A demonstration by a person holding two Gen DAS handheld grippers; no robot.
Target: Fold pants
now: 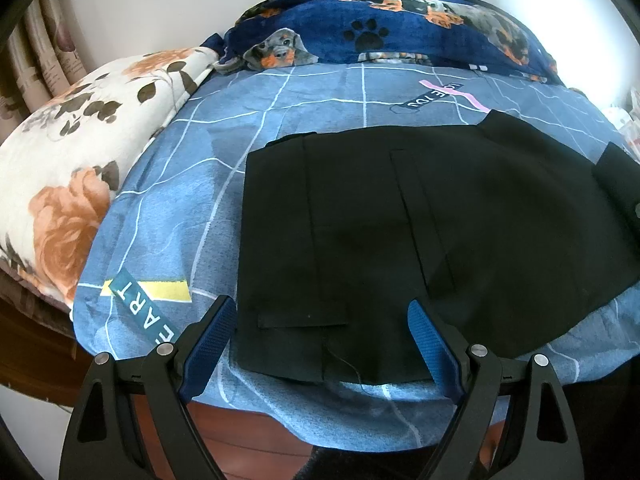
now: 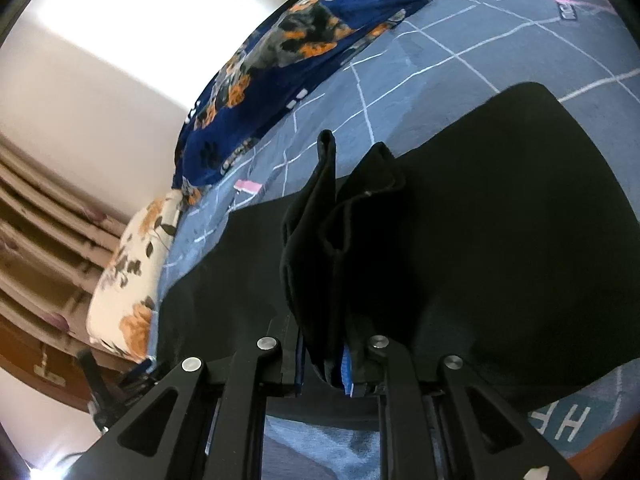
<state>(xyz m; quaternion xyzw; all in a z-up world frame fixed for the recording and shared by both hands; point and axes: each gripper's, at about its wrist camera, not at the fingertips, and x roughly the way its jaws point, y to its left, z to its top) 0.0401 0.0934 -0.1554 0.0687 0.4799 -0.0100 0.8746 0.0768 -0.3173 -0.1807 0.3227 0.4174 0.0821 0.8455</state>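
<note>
Left gripper (image 1: 320, 320): black two-finger tool with blue ribbed pads (image 1: 212, 340), fingers standing wide apart, nothing between them; it hangs over the near hem of the pants.

Right gripper (image 2: 324, 364): matching black tool, fingers drawn close together and clamped on a bunched fold of the pants, which rises upright out of the jaws.

Black fabric pants (image 1: 400, 220): spread flat on the bed, near edge close to the bed's edge, seams and a pocket flap showing; one end is lifted in the right gripper.

Blue-grey bedsheet with a white grid and printed letters (image 1: 180, 200): lies under the pants and covers the bed.

White pillow with orange roses and dark leaves (image 1: 80, 160): on the sheet's left edge, apart from the pants.

Navy fleece blanket with dogs and paw prints (image 1: 380, 32): heaped along the far side, against the white wall.
</note>
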